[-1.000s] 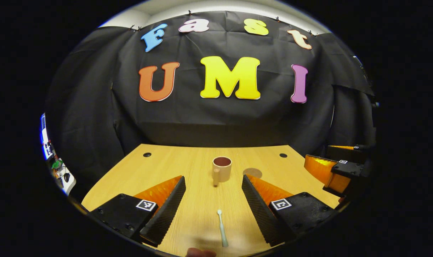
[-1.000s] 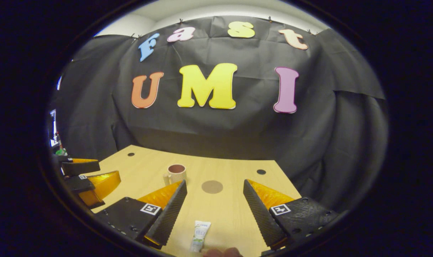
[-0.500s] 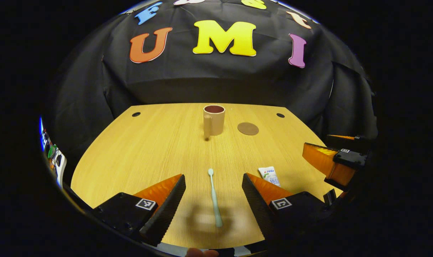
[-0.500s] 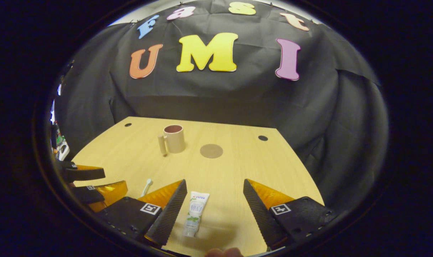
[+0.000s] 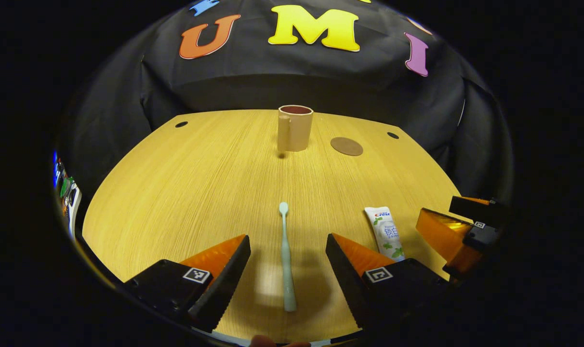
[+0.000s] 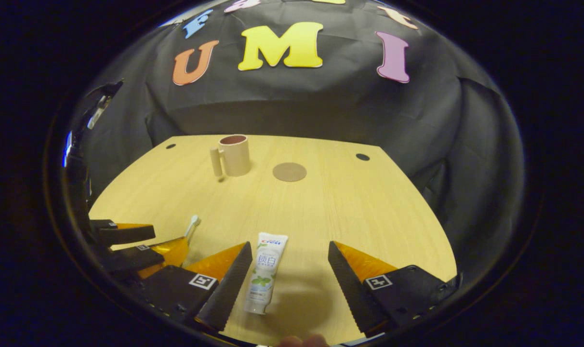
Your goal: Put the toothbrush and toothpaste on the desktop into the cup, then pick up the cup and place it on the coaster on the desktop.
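Toothbrush (image 5: 285, 255) is lying flat on the wooden desktop (image 5: 186, 193) in the left gripper view, well short of the cup (image 5: 294, 127), its head pointing toward the cup and its handle running back between my fingers. I am holding the left gripper (image 5: 288, 262) spread wide, one finger to each side of the handle, neither one touching it. The toothpaste tube (image 5: 384, 233) is lying on the coaster's side of the toothbrush, also well short of the cup, and the round coaster (image 5: 346, 146) is sitting bare just beside the cup. My guess is that a clean pinch here means lowering squarely until the finger faces are flanking the thin handle near its middle, then closing slowly so it is not skidding away.

Turning to the right gripper view, the toothpaste tube (image 6: 265, 272) is lying flat, far nearer to me than the cup (image 6: 233, 154), and it is resting close against one finger while the other is standing well clear. I am keeping the right gripper (image 6: 289, 274) wide open too. I am judging that it wants shifting sideways to centre the tube before closing, gripping across the flat body, not the cap. The coaster (image 6: 289, 171) is empty beside the cup, and the left gripper (image 6: 150, 241) is showing at the edge.
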### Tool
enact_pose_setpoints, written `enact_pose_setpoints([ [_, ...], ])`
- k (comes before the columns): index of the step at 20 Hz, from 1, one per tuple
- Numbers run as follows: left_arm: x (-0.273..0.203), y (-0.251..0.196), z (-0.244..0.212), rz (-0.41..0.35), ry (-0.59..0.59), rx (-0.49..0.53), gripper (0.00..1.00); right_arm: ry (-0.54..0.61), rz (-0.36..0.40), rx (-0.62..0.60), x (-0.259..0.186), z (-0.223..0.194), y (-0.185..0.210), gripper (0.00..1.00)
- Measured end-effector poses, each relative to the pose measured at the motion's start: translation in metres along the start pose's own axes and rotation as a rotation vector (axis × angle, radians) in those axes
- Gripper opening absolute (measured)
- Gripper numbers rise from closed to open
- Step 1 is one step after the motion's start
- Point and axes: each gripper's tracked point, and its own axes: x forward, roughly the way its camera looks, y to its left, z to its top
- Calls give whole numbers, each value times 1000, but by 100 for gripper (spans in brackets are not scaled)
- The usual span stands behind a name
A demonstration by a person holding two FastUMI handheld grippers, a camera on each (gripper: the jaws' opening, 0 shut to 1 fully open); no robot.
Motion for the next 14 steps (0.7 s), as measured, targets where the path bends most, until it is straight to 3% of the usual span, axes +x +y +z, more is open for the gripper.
enact_pose_setpoints([
  [14, 42, 4, -10, 32, 41, 27, 75, 30, -10, 17, 9, -10, -13, 96],
])
